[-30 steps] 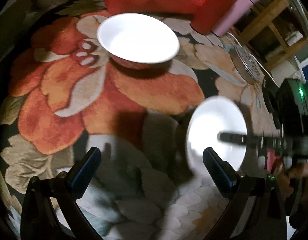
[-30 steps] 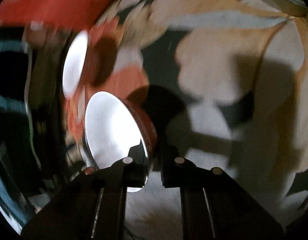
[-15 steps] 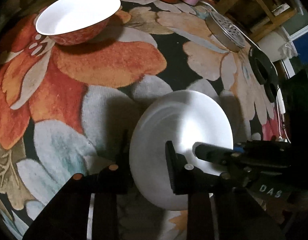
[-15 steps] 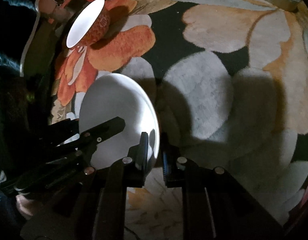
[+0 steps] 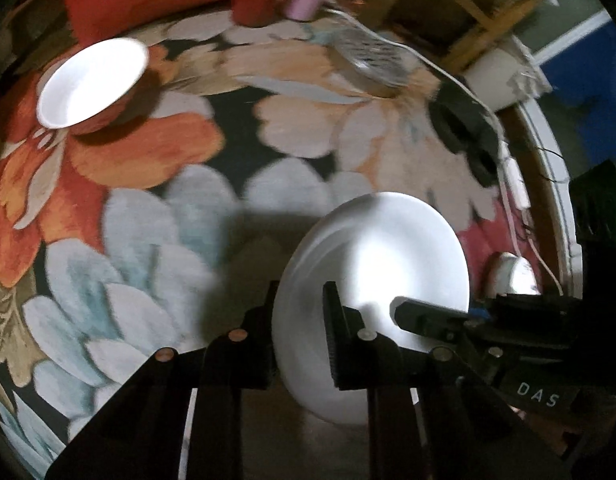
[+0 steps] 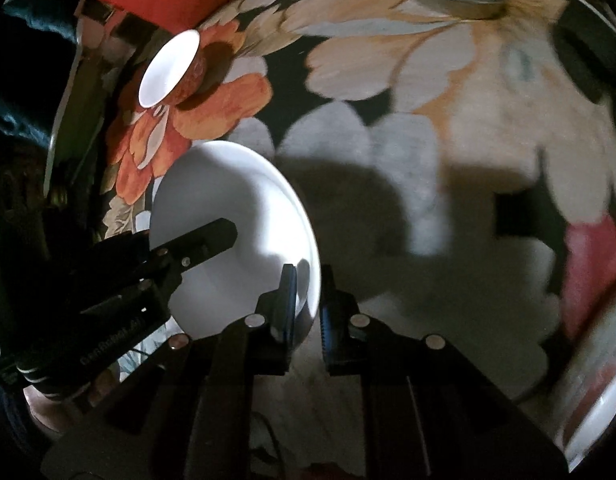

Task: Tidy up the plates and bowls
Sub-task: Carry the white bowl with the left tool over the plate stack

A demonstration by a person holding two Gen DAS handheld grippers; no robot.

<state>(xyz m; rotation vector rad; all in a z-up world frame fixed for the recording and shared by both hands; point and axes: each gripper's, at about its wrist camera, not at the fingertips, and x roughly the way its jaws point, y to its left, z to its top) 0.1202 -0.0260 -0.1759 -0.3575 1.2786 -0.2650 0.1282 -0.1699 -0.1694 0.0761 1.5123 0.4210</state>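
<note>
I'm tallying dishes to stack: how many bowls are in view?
2. One white bowl is gripped at its rim by both the left gripper and right gripper; the red-sided bowl sits on the floral rug farther off. Others may be hidden.

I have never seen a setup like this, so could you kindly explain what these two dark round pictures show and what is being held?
A person holds two handheld grippers, each with a fisheye camera looking along its fingers. In the left camera's picture the left gripper pinches the rim of a white plate, with the other gripper reaching in from the right. In the right camera's picture the right gripper pinches the opposite rim of the same plate. Both hold it above a flowered rug. A white bowl with a red outside sits farther away on the rug.
</note>
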